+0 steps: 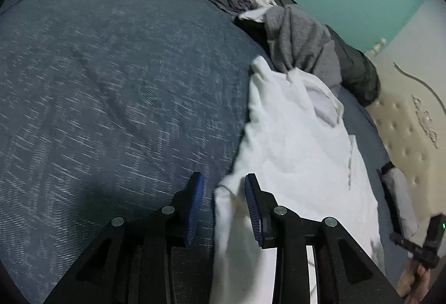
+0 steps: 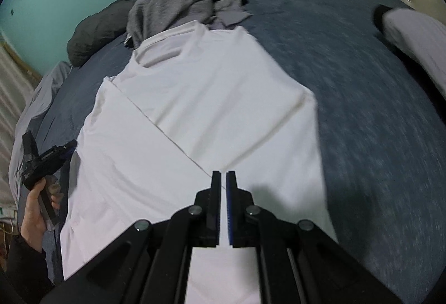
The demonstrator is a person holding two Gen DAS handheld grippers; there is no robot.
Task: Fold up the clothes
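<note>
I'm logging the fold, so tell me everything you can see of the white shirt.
The white shirt is plain, soft-looking cloth, lying mostly flat on the blue bedspread. One side is folded over the body, leaving a straight diagonal edge. Its neck end touches a grey garment. The left tool is open at its edge.

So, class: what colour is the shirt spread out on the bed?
White shirt; clearest in the right wrist view.

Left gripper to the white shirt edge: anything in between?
Nothing visible. The left gripper hangs open right at the white shirt's near edge, only bare blue bedspread beneath. The grey clothes pile lies beyond the shirt.
</note>
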